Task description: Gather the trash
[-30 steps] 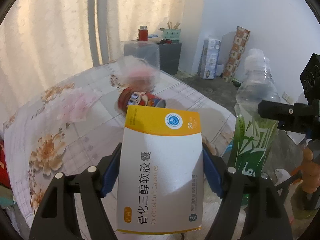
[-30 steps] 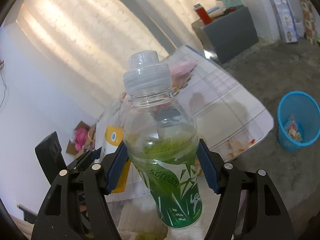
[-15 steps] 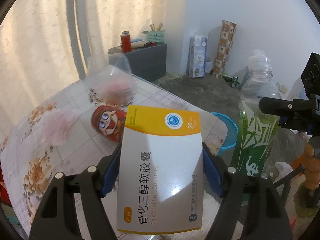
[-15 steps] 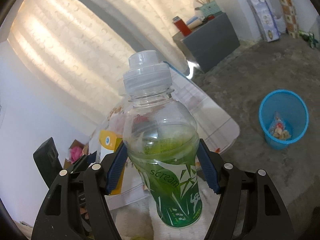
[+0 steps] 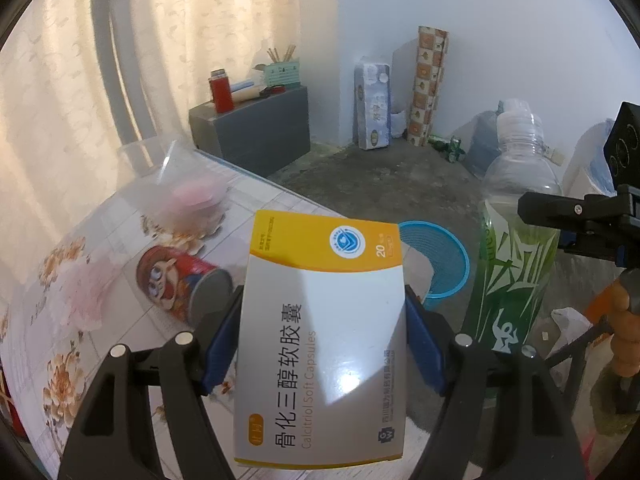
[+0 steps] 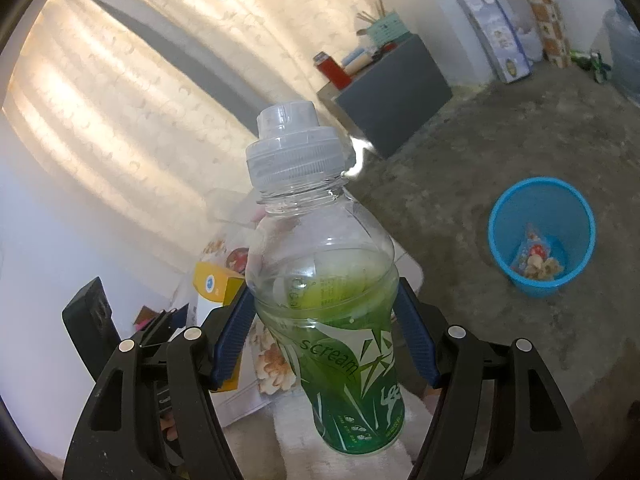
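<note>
Curtained room, bare concrete floor, table (image 5: 120, 280) under a floral cloth.

Left gripper (image 5: 324, 344): blue pads pinching the long edges of a white-and-yellow capsule box (image 5: 320, 340), held up off the table, yellow end toward 12 o'clock. Beyond it at 10 o'clock, a red cartoon can (image 5: 180, 284) lies on its side on the cloth; pink wads and a clear plastic bag (image 5: 176, 184) sit further out at 11. Blue bin (image 5: 444, 264) on the floor shows just past the box's right edge at 2 o'clock.

Right gripper (image 6: 324, 344): pads clamped on the waist of a green-labelled bottle (image 6: 332, 312), capped, carried upright in the air. Blue bin (image 6: 540, 236) at 2 o'clock, well apart, some scraps already inside.

Risks, as I judge them: box is gripped on thin cardboard edges and could buckle or pivot out. Bottle is smooth and rounded, and may slip during a tilt. Releasing from this far out would drop either onto the floor.

Against a second ago: both views have swung off the table toward the floor. Bin was absent from the left view then and now peeks out. Grips unchanged.
</note>
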`<action>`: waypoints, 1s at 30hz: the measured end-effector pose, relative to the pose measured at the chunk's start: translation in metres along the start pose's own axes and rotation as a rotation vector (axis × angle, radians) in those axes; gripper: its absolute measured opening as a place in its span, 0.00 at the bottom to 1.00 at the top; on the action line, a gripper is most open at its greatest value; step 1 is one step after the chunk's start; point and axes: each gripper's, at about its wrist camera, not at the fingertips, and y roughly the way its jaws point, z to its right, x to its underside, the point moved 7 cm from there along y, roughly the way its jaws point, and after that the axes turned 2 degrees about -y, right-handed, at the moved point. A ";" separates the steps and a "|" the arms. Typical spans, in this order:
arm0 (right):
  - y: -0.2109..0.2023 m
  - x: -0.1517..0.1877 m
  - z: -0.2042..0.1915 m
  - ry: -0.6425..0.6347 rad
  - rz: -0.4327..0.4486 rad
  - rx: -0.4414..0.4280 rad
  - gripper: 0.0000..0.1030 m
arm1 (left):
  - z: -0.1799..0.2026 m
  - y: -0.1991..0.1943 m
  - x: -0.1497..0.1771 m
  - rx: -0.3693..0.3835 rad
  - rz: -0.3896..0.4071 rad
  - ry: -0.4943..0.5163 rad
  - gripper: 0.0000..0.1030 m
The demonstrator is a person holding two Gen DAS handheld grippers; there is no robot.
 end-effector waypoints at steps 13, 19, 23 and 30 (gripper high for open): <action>-0.032 0.002 0.030 0.085 0.058 0.031 0.63 | 0.046 0.030 -0.022 0.036 -0.025 0.085 0.70; -0.052 -0.003 0.054 0.130 0.110 0.072 0.63 | 0.067 0.046 -0.043 0.088 -0.029 0.115 0.70; -0.065 -0.005 0.070 0.162 0.147 0.101 0.63 | 0.088 0.061 -0.058 0.137 -0.045 0.123 0.70; -0.077 -0.015 0.108 0.215 0.199 0.166 0.63 | 0.136 0.100 -0.083 0.246 -0.107 0.117 0.70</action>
